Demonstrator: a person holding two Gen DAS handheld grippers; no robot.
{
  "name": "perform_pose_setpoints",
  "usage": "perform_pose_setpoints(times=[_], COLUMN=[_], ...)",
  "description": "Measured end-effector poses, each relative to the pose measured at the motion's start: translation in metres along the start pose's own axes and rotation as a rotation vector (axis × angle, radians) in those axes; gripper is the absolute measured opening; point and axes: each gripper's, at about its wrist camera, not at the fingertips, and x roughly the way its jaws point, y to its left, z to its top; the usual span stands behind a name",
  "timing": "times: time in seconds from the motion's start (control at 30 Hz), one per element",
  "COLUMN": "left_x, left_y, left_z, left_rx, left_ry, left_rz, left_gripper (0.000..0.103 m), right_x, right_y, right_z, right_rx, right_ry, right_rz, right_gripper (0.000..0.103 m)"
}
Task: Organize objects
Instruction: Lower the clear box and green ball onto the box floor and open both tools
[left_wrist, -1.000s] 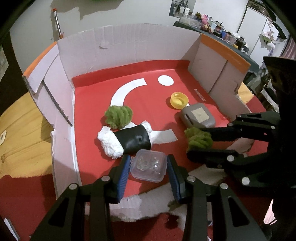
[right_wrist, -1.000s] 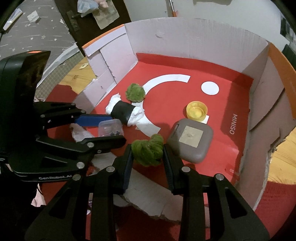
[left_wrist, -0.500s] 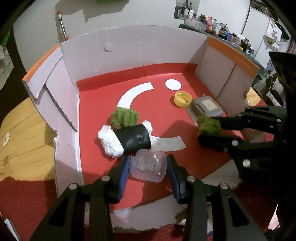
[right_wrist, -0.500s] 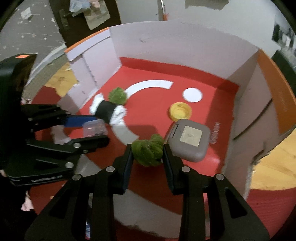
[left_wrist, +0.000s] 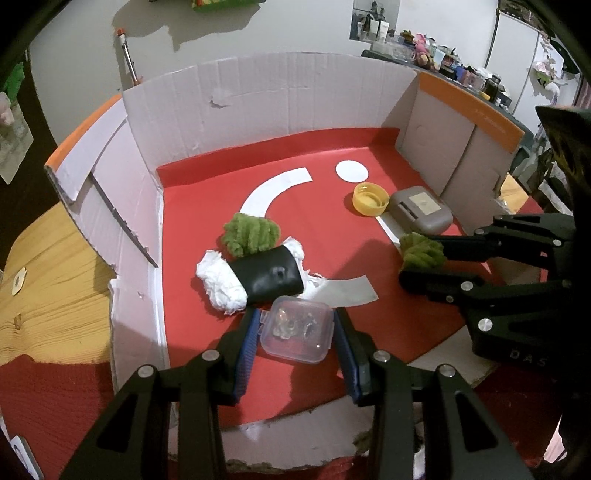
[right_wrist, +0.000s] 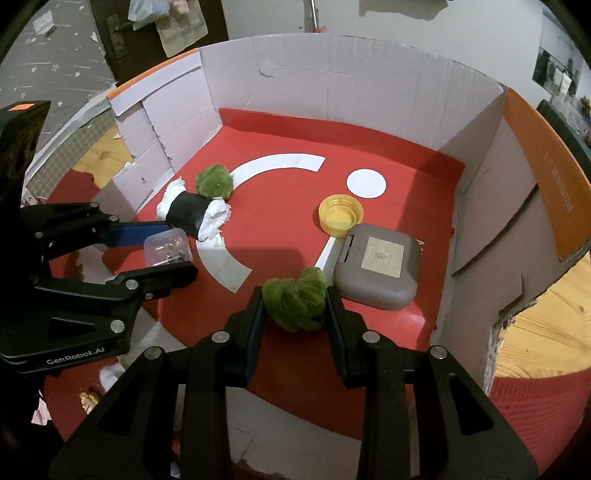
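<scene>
My left gripper (left_wrist: 295, 332) is shut on a small clear plastic box (left_wrist: 295, 334) with small items inside, held just in front of a white-and-black sushi-roll toy (left_wrist: 255, 275). My right gripper (right_wrist: 293, 299) is shut on a green fuzzy ball (right_wrist: 295, 299), held beside a grey case (right_wrist: 378, 271). A second green fuzzy ball (left_wrist: 251, 234) lies against the roll. A yellow cap (left_wrist: 370, 199) lies by the grey case (left_wrist: 421, 210). The right gripper also shows in the left wrist view (left_wrist: 417, 262), and the left gripper in the right wrist view (right_wrist: 170, 254).
All of this lies in an open cardboard box with white walls (left_wrist: 277, 96) and a red floor (left_wrist: 207, 192) printed with a white arc and dot. The front wall is torn down. A wooden table (left_wrist: 48, 280) lies outside.
Both grippers have moved forward into the box, each still holding its object. The right one with its green ball has moved up beside the grey case.
</scene>
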Motion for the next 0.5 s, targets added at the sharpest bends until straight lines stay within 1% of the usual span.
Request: perform_pose_setpoints(times=[0.5], left_x=[0.0], left_y=[0.0042], left_z=[-0.0005], left_rx=[-0.015], left_ry=[-0.009], left_rz=[-0.007], left_gripper=[0.043], right_x=[0.0013], right_y=[-0.0029], right_z=[-0.0007], right_rx=[0.016], right_ry=[-0.01], right_rz=[0.02], right_gripper=[0.031])
